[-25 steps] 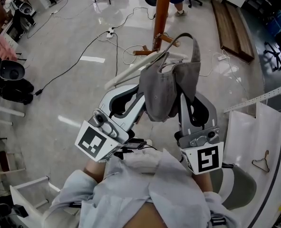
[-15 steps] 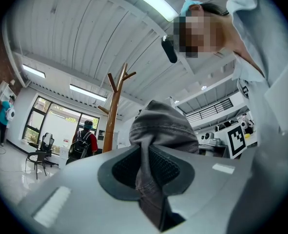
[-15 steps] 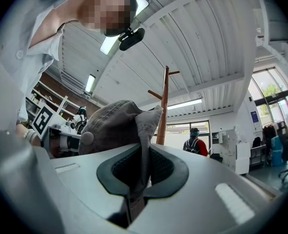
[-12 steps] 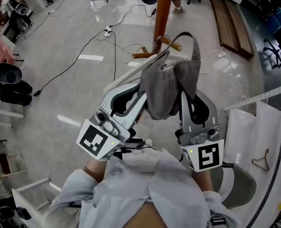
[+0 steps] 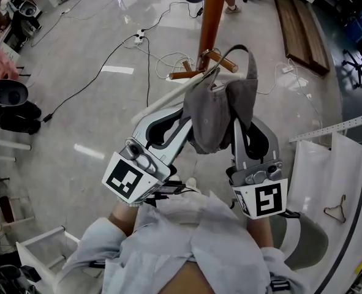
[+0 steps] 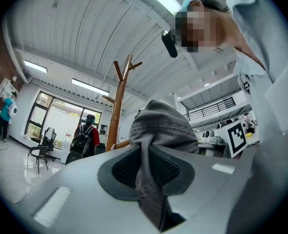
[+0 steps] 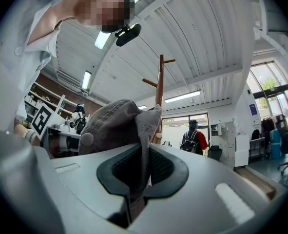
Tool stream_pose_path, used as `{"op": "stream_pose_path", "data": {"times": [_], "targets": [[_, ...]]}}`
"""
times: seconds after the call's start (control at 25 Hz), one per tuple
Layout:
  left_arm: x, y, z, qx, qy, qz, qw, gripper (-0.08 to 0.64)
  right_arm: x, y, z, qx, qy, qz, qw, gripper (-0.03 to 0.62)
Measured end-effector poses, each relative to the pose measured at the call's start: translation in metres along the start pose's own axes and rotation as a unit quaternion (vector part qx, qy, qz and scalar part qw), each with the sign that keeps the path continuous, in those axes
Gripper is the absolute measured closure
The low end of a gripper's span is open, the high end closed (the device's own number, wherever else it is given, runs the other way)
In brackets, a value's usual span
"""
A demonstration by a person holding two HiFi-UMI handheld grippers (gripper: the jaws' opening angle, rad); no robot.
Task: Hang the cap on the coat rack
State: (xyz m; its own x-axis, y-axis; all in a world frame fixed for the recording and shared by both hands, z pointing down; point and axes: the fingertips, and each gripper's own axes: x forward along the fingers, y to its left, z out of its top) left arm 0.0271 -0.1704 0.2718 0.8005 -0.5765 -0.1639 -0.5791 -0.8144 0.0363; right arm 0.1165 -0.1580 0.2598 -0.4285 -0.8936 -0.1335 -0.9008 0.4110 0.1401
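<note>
Moved since earlier frame: L gripper [image 5: 182, 116], cap [image 5: 212, 112] and R gripper [image 5: 236, 127] together, closer to the coat rack [image 5: 210, 17]; its lower pegs [image 5: 220, 60] now sit just behind the cap's top edge. L fingers [image 6: 80, 194] clenched on a fold at the grey cap's left side. Cap is in mid-air betw. the two grippers, above the floor [image 5: 95, 103], with its strap loop [image 5: 245, 51] up near the pegs, not on any peg. R fingers [image 7: 217, 189] clenched on the cap's right side.
</note>
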Motion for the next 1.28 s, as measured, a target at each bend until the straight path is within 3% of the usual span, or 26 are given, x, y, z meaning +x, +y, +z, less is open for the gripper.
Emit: {"op": "stream_pose_path", "data": {"times": [0.28,1.28], "targets": [[0.011,0.014,-0.009,-0.006,-0.015,0.019,0.9997,0.505,0.009,-0.009,-0.019,0.014,0.019,0.001,1.0,0.568],[0.02,0.039,-0.06,-0.028,0.037,0.062,0.997,0.505,0.032,-0.019,-0.072,0.042,0.072,0.012,0.997,0.568]]}}
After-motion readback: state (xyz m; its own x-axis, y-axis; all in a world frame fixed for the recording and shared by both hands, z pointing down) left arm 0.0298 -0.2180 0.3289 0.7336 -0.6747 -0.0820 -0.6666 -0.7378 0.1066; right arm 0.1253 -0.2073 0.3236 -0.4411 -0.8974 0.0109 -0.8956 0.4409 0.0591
